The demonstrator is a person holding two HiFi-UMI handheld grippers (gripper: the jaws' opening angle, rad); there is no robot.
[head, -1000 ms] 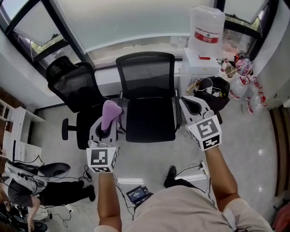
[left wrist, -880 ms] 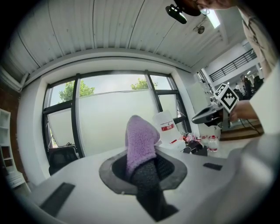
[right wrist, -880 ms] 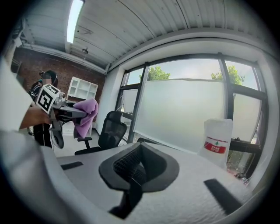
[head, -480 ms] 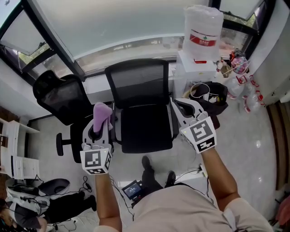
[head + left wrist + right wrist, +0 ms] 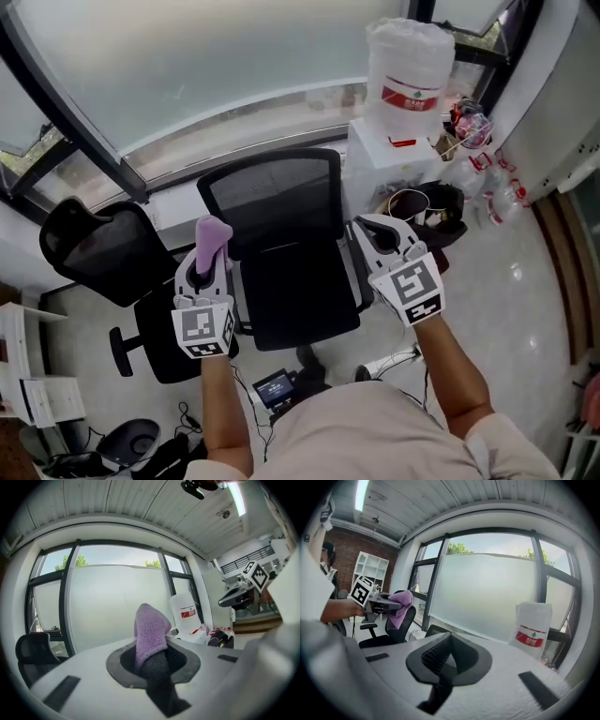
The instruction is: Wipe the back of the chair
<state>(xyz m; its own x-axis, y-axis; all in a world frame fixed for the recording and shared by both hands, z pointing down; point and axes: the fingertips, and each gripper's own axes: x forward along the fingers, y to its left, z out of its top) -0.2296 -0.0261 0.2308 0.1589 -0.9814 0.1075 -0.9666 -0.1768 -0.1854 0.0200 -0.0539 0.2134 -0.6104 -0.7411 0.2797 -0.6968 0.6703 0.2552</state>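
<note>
The jaws of the left gripper (image 5: 152, 665) are clamped on a purple cloth (image 5: 150, 627). The cloth is pinched at its lower part, so a loose fold stands up past the jaw tips. This fold is probably left free to serve as the wiping face. The jaws of the right gripper (image 5: 446, 656) are pressed together with nothing between them. That gripper carries no tool and hangs at the far side of the seat, possibly ready to steady the chair. In the head view both grippers are held level, one at each side of the black office chair (image 5: 295, 295), near its armrests. The mesh chair back (image 5: 272, 192) stands upright beyond the seat, facing the person, in front of the frosted window (image 5: 206, 66). The cloth is near the left edge of the chair back but apart from it, so wiping has not begun. The next move appears to be a reach forward and inward to lay the fold on the mesh. A second black chair (image 5: 94, 253) stands to the left. To the right, a large water bottle (image 5: 410, 61) rests on a white cabinet (image 5: 394, 159). The bottle carries a red-and-white label, but its print is too small to read. Each gripper bears a cube with square black-and-white markers.
</note>
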